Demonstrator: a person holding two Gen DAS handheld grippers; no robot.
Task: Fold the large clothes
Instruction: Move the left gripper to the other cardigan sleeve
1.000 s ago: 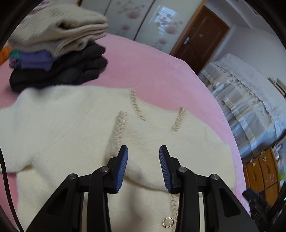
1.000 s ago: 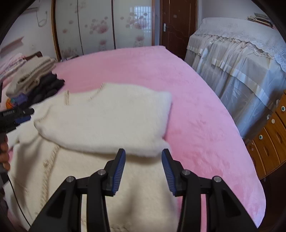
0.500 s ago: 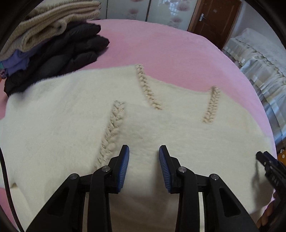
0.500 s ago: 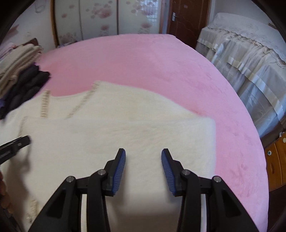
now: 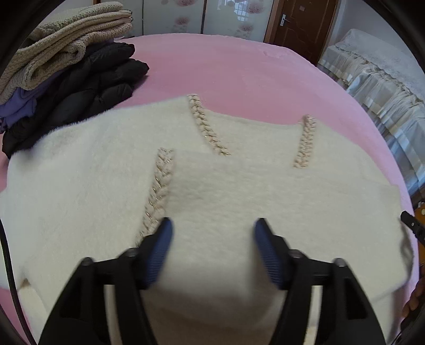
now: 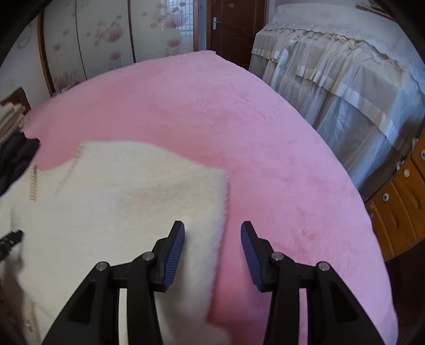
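Observation:
A cream fluffy cardigan [image 5: 239, 191] with braided gold trim lies flat on the pink bed [image 5: 225, 74], a sleeve folded across its chest. My left gripper [image 5: 213, 228] hovers low over its middle. The jaws are opening wide, with only flat fabric beneath them and nothing pinched. In the right wrist view the cardigan [image 6: 119, 185] fills the lower left. My right gripper [image 6: 212, 231] stands open astride the folded sleeve's right edge, left finger over the cloth, right finger over the pink cover [image 6: 265, 132]. Each gripper's tip shows at the other view's edge.
A stack of folded clothes [image 5: 66, 66], beige knit over black and purple, sits at the bed's far left, touching the cardigan's shoulder. A second bed with a lace cover [image 6: 345, 79] and a wooden dresser [image 6: 403, 199] stand to the right. A brown door [image 5: 300, 21] is beyond.
The left jaws have spread much wider. Both grippers dropped closer to the cardigan. The right gripper slid right, from over the sleeve to its outer edge.

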